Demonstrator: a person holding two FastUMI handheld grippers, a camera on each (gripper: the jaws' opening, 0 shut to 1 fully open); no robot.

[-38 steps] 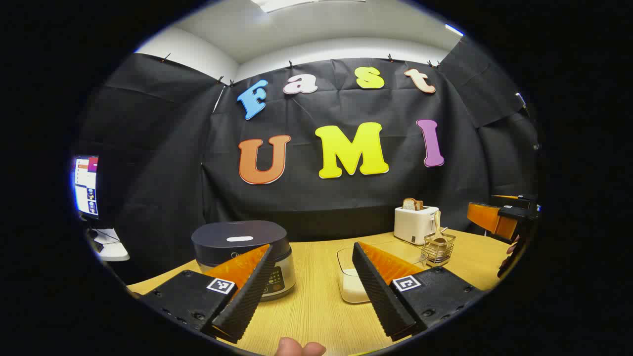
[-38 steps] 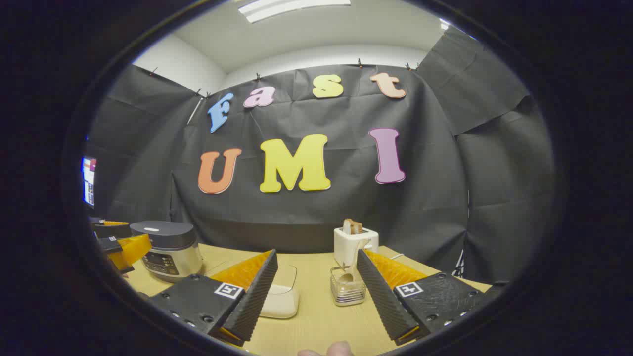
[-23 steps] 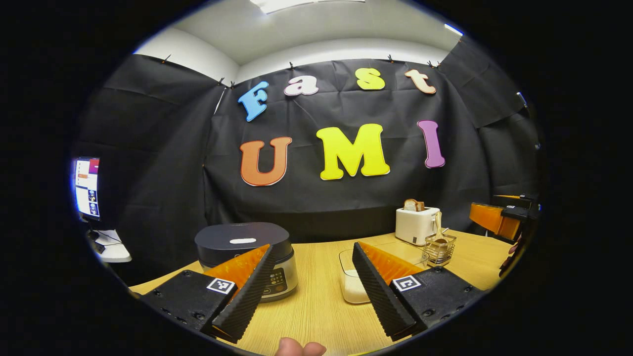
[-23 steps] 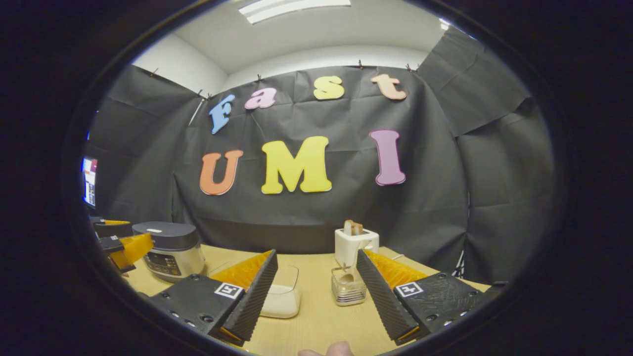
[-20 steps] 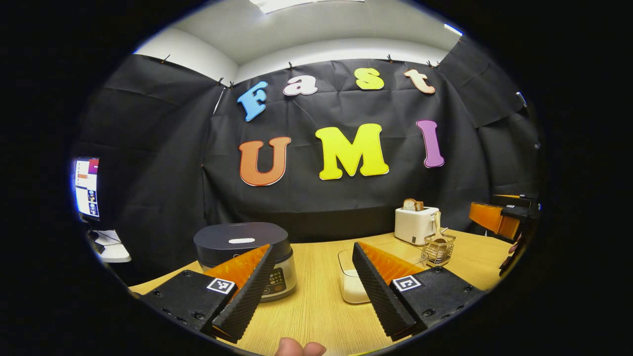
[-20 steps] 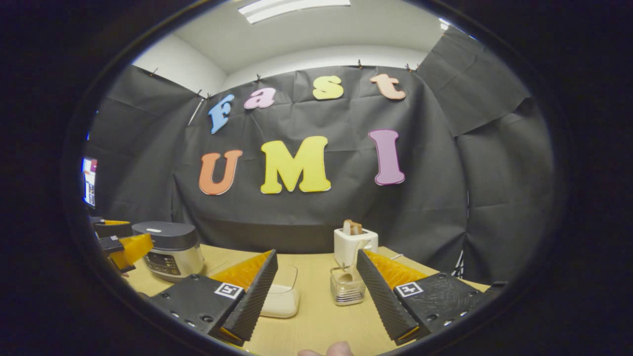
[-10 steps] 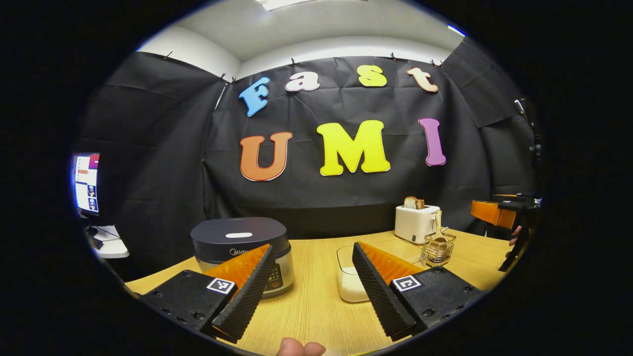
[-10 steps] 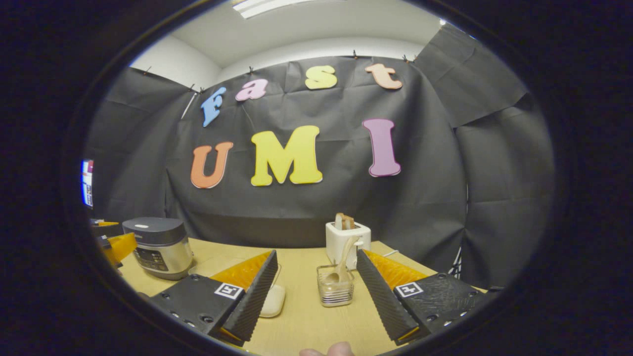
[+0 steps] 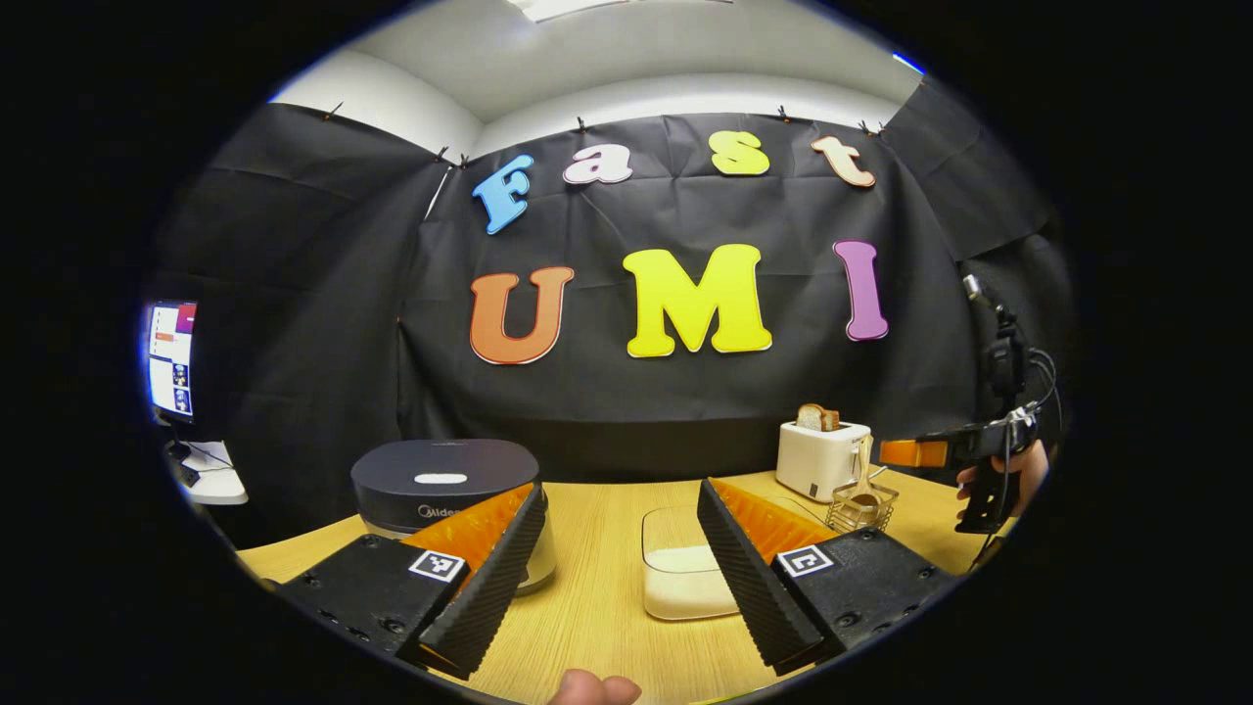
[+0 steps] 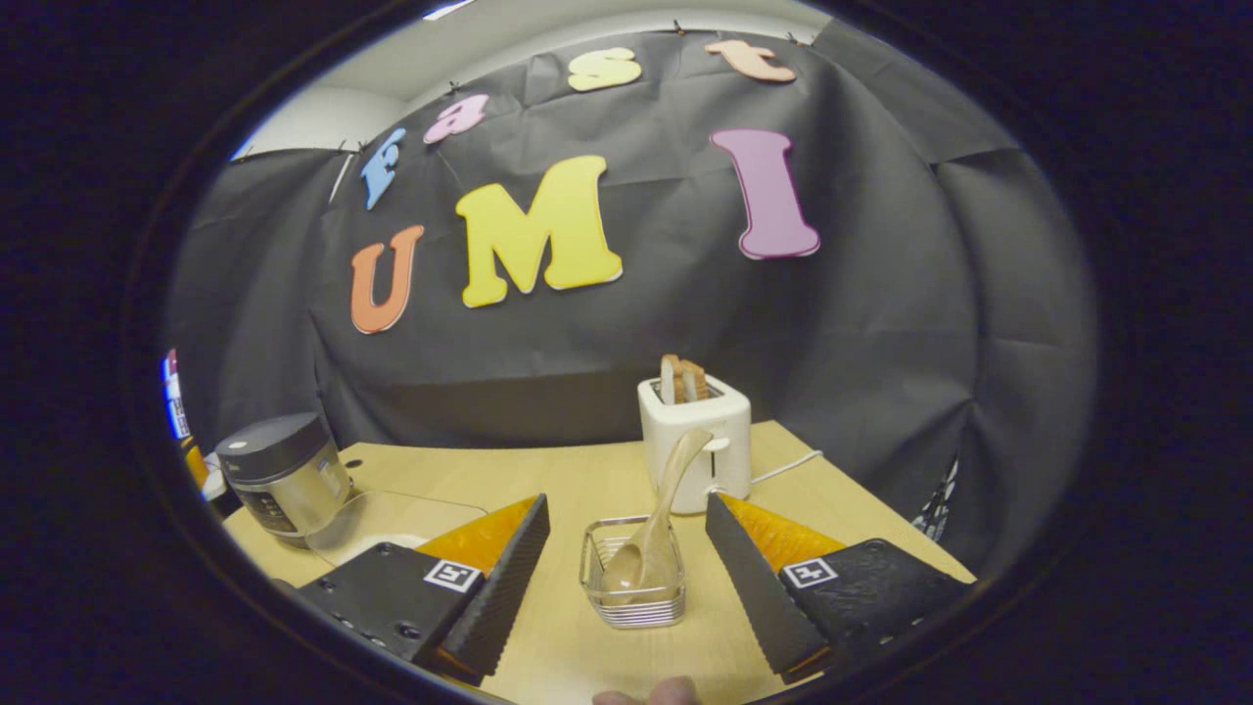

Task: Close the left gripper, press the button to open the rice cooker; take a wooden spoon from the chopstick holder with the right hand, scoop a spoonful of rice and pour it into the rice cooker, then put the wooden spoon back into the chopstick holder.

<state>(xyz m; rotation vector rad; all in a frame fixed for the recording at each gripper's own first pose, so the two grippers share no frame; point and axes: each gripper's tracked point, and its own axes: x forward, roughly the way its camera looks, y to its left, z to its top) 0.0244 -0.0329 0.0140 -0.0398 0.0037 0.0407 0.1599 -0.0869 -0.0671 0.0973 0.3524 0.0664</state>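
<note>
Dark lid of the rice cooker (image 9: 445, 477) is down; the cooker stands on the wooden table (image 9: 607, 607) at near left, just behind the left gripper (image 9: 621, 573), whose fingers are spread wide with nothing between them. The pale oval button (image 9: 440, 479) on the lid looks unpressed, so I judge the step in hand to be the first one. To do it well: bring the left fingers fully together before going in, so that one blunt tip meets the button rather than two straddling it; come down from above, square on the oval, and press straight so the cooker does not slide.

Right gripper (image 10: 626, 587) also spread, nothing held. It hangs just before the wire chopstick holder (image 10: 632, 586), with the wooden spoon (image 10: 656, 519) leaning inside, bowl down, handle tilted up and far-right towards the toaster (image 10: 695, 441). A grip on the handle above the holder's rim would likely lift cleanly.

Rice container (image 9: 685, 573) sits between cooker and holder, near centre.
</note>
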